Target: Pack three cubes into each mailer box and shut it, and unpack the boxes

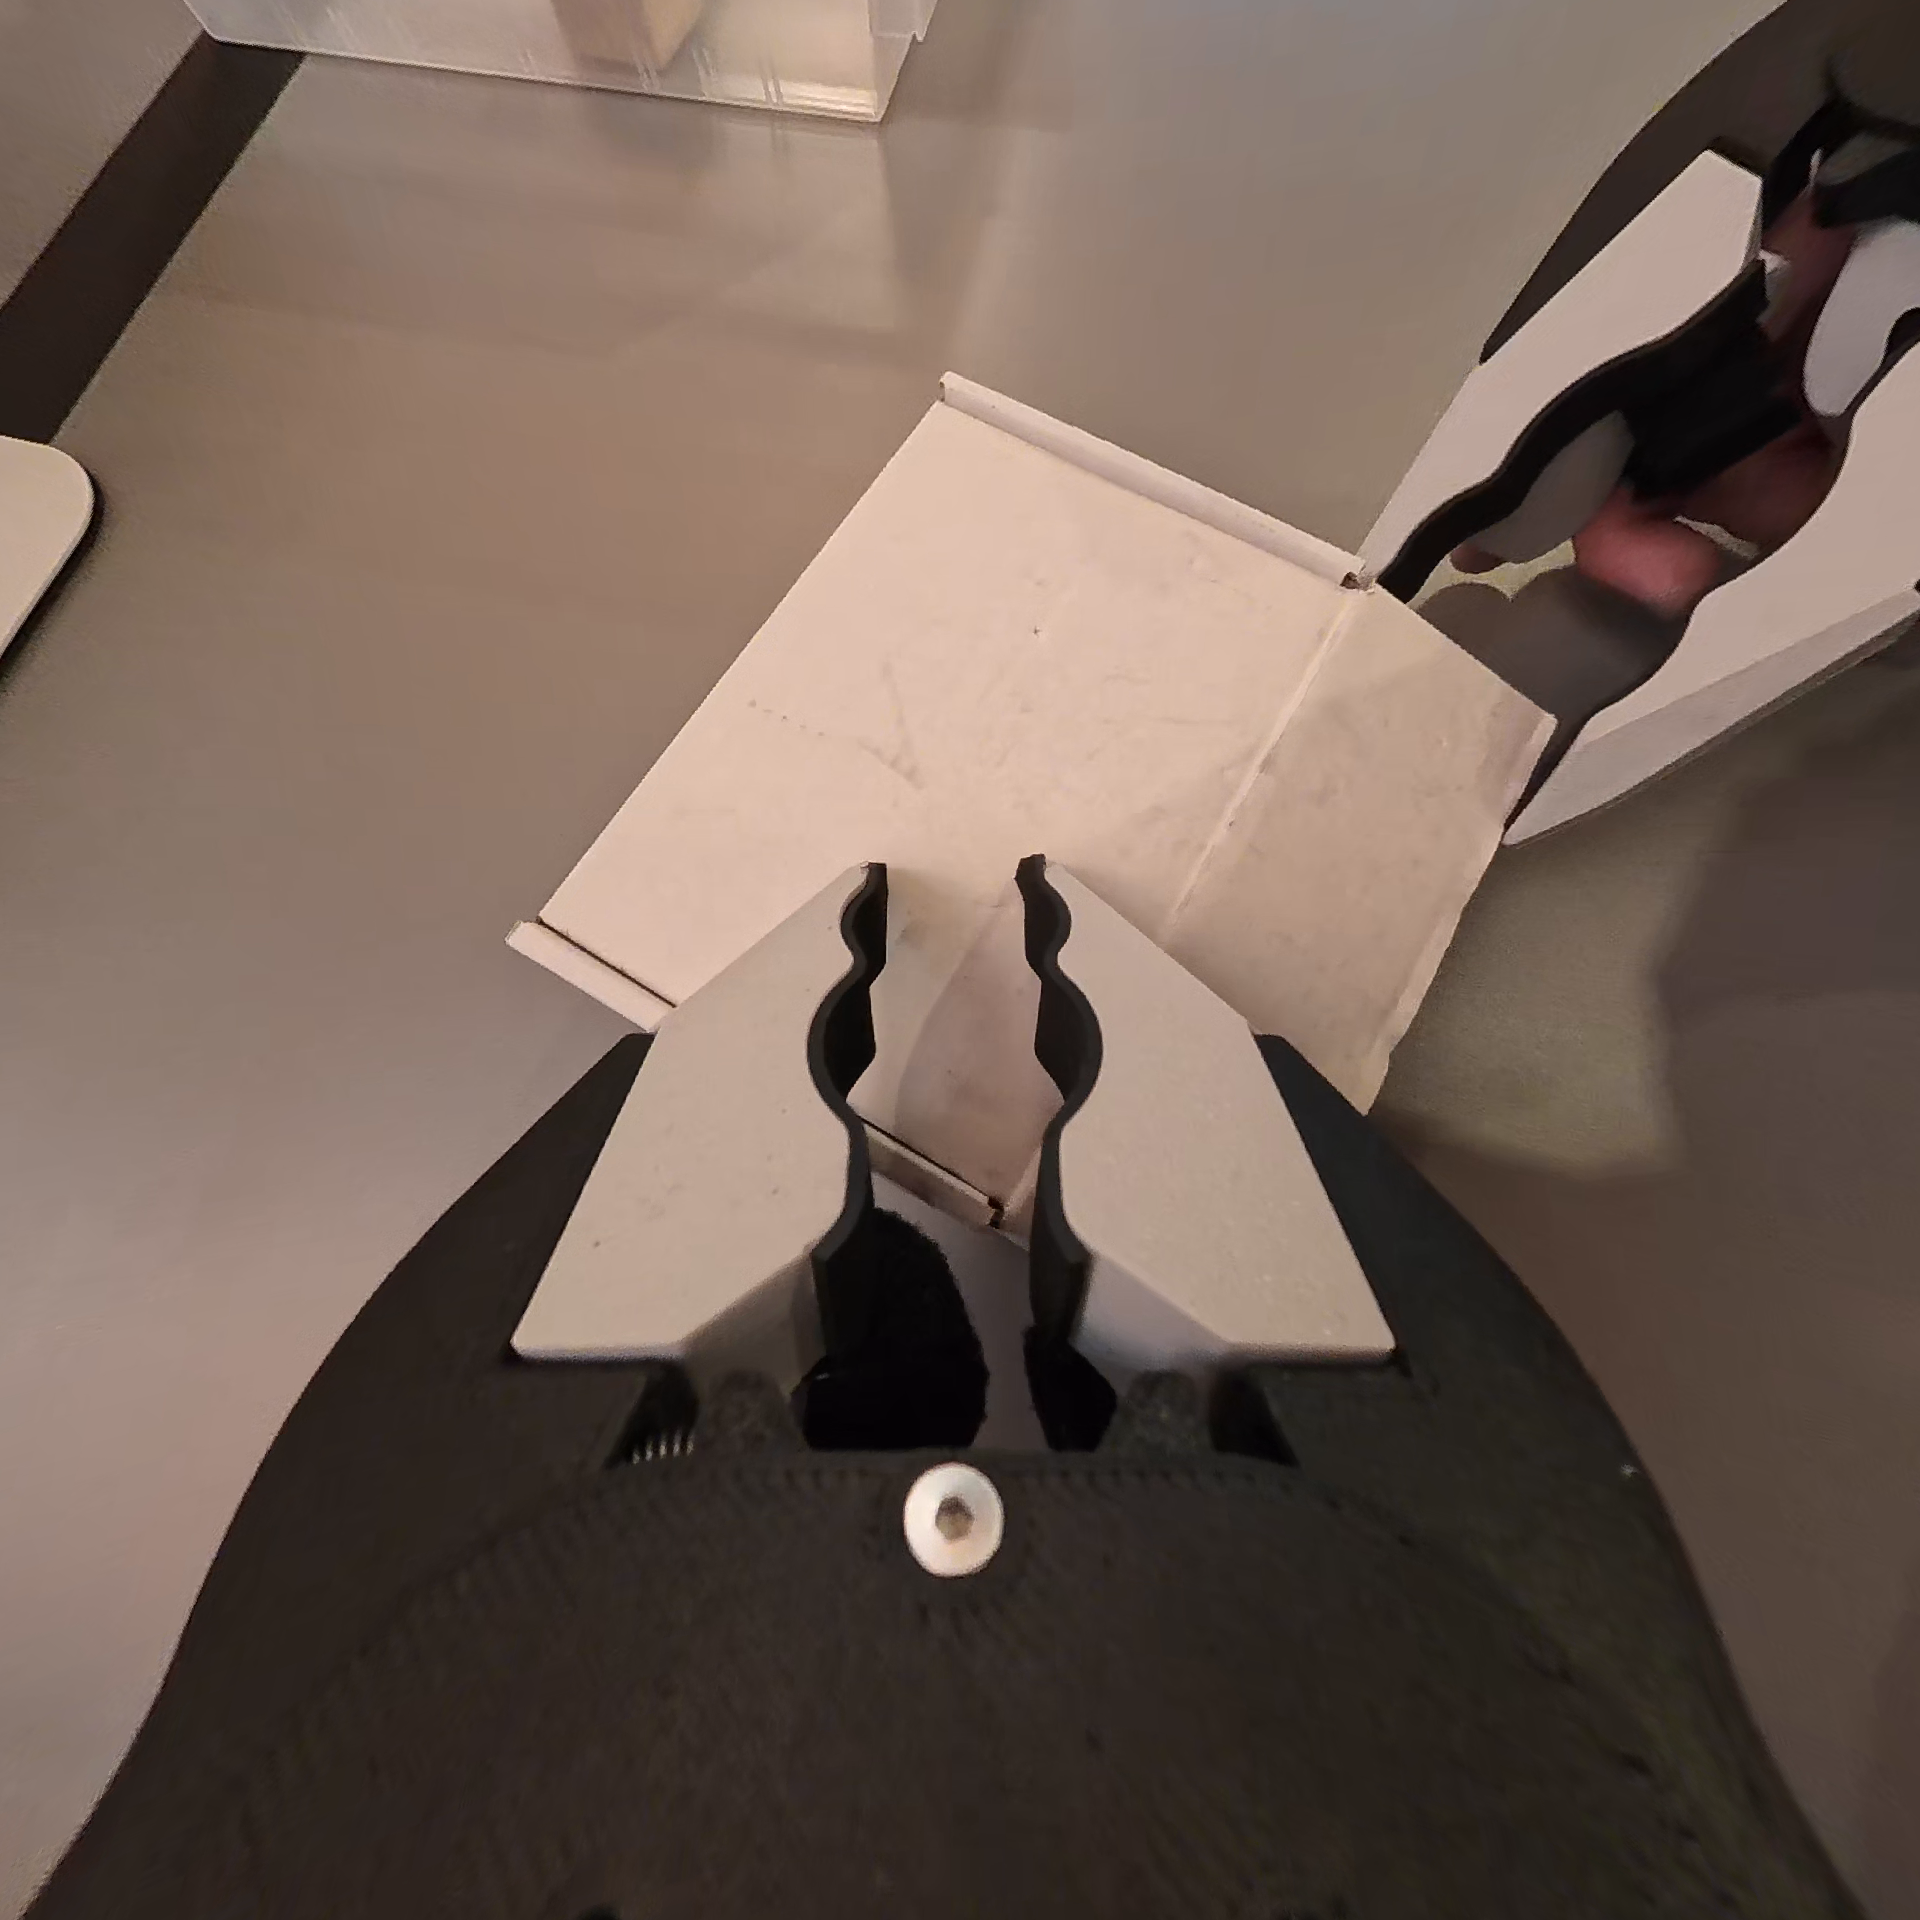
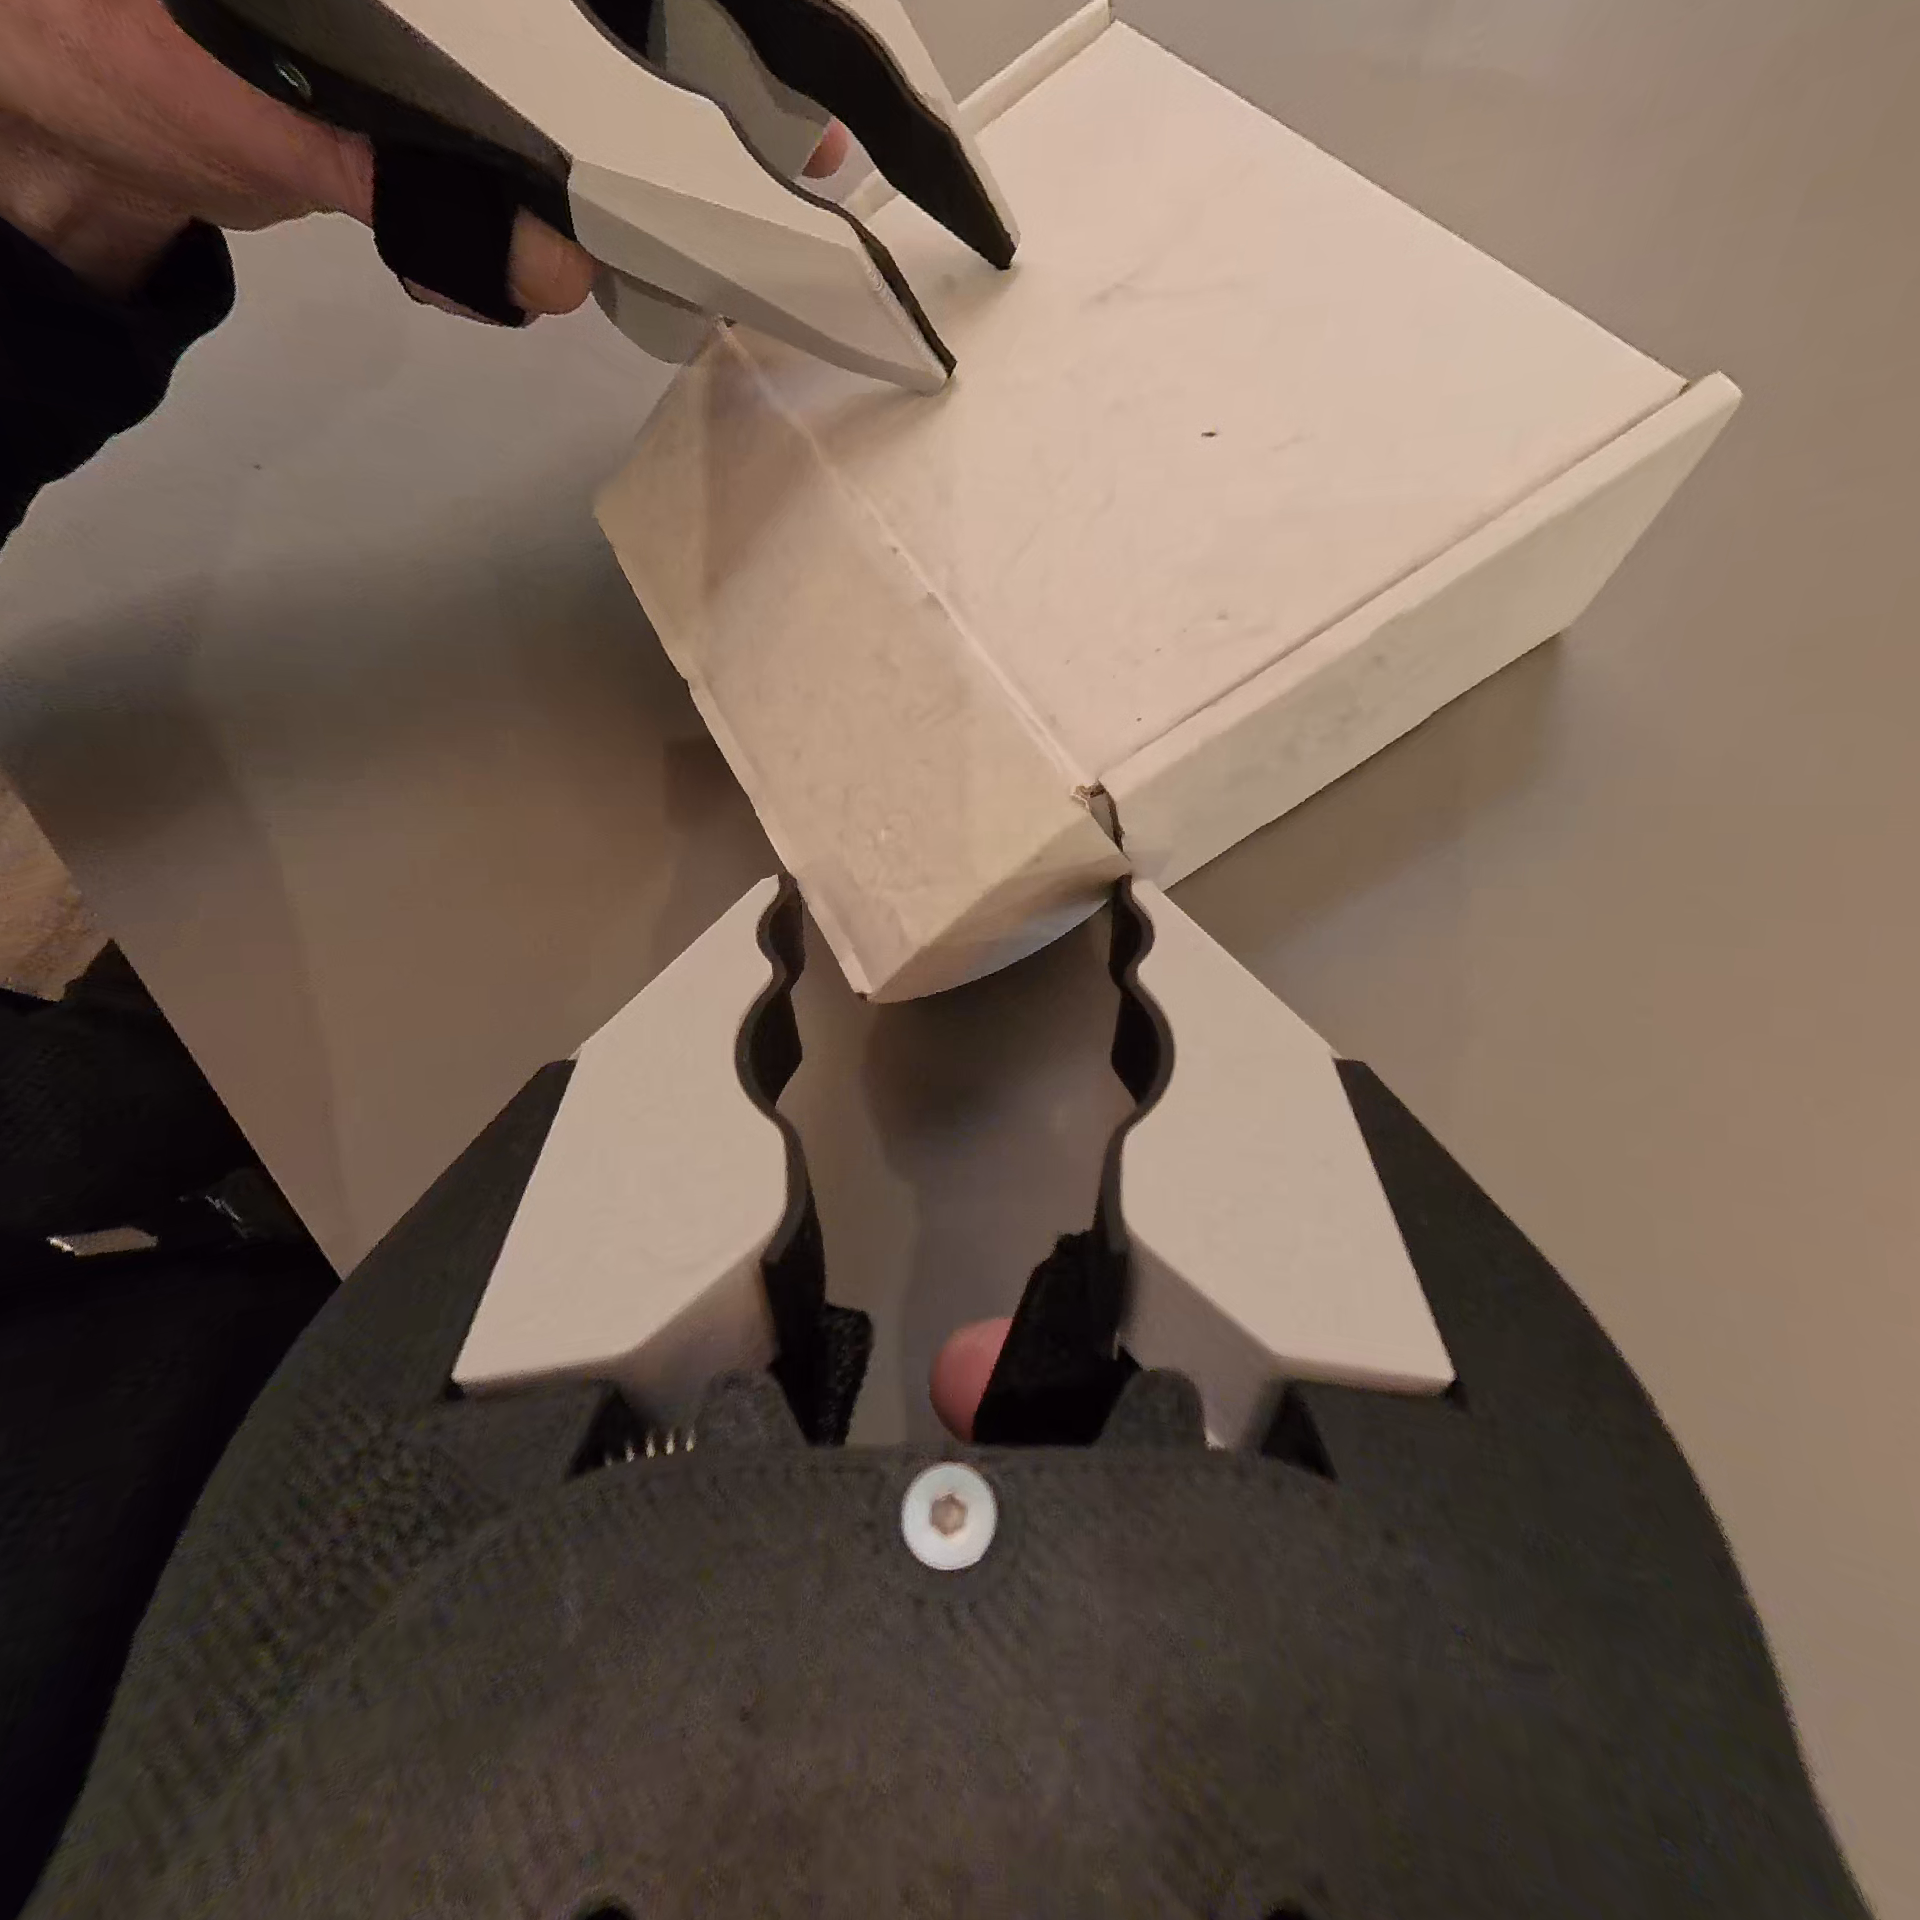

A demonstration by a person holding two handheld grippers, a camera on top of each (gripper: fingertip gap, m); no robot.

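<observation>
A white mailer box [image 1: 1039, 707] lies on the grey table with its lid down. Its front flap [image 2: 883, 727] slants outward and down along the front. My left gripper [image 1: 956, 868] is slightly open and empty, with its fingertips [image 2: 935, 364] resting on the lid near one corner. My right gripper [image 2: 956, 894] is open and empty, and its tips straddle the lower corner of the flap. It also shows at the far right in the left wrist view [image 1: 1558, 468]. No cubes are in view.
A clear plastic bin [image 1: 540, 52] with something beige inside stands at the far side of the table. A white rounded object [image 1: 31, 540] lies at the left edge. A person's hand [image 2: 156, 125] holds the left gripper. The table edge [image 2: 291, 1195] runs close on the left.
</observation>
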